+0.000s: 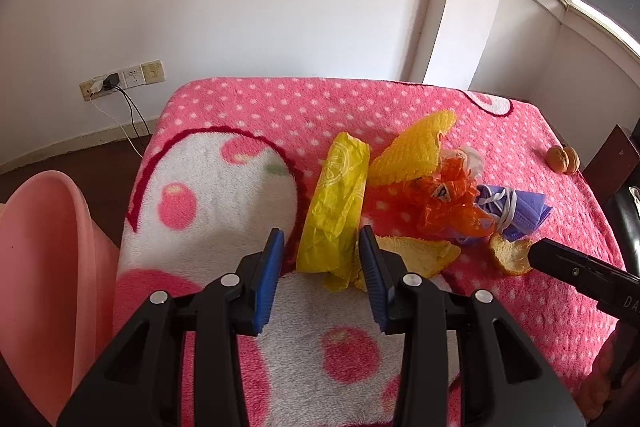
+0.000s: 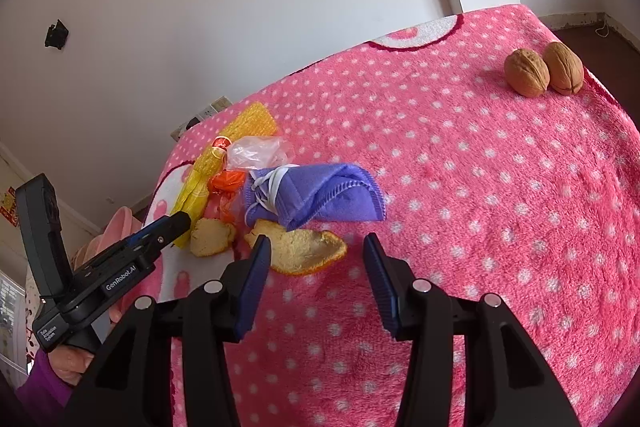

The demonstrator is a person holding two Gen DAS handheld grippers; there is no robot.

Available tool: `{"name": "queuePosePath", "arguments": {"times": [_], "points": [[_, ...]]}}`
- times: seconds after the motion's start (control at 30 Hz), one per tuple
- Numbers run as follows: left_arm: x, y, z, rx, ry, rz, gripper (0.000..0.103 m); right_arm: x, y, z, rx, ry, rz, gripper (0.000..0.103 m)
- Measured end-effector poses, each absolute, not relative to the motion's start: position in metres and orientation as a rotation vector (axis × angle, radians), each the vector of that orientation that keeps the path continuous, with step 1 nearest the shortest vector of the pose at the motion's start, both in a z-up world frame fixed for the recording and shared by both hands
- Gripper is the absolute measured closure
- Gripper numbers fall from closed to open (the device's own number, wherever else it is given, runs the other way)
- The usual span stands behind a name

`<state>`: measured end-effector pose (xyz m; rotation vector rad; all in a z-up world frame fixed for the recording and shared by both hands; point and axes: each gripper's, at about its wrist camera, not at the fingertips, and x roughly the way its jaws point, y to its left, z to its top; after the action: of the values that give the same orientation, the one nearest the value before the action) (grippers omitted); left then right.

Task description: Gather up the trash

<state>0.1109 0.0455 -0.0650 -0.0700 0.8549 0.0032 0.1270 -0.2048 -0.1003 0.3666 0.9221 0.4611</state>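
Note:
A trash pile lies on the pink dotted blanket [image 1: 400, 107]. It holds a yellow plastic bag [image 1: 334, 215], a yellow foam net [image 1: 416, 147], orange crinkled wrap [image 1: 440, 199], a purple face mask [image 1: 516, 213] and orange peels [image 1: 416, 255]. My left gripper [image 1: 322, 247] is open, its jaws on either side of the yellow bag's near end. My right gripper [image 2: 316, 251] is open and empty, just in front of a large orange peel [image 2: 308, 253] and below the purple mask [image 2: 320, 199]. The left gripper [image 2: 176, 223] shows at the left of the right wrist view.
A pink plastic basin [image 1: 48, 267] stands off the blanket's left edge. Two walnuts [image 2: 544, 71] lie near the far right corner; they also show in the left wrist view [image 1: 564, 159]. A wall with sockets [image 1: 124, 79] is behind. A dark chair [image 1: 624, 187] stands at right.

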Motion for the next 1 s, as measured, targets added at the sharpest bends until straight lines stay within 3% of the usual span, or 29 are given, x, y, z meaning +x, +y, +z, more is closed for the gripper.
{"name": "queuePosePath", "arguments": {"times": [0.07,0.1,0.13,0.23,0.33,1.0], "points": [[0.109,0.045,-0.066,-0.071,0.845,0.005,0.068,0.129,-0.201,-0.100,0.361,0.931,0.470,0.065],[0.109,0.044,-0.066,-0.068,0.845,0.005,0.080,0.130,-0.201,-0.101,0.361,0.933,0.470,0.066],[0.108,0.044,-0.066,-0.067,0.847,0.004,0.084,0.130,-0.200,-0.101,0.363,0.935,0.468,0.070],[0.102,0.045,-0.063,-0.067,0.836,0.016,0.091,0.133,-0.200,-0.105,0.380,0.952,0.464,0.087],[0.093,0.049,-0.057,-0.096,0.825,0.033,0.092,0.132,-0.201,-0.104,0.392,0.934,0.485,0.094],[-0.008,0.050,-0.040,-0.123,0.785,0.232,0.092,0.104,-0.189,-0.081,0.384,0.827,0.742,0.096]]}}
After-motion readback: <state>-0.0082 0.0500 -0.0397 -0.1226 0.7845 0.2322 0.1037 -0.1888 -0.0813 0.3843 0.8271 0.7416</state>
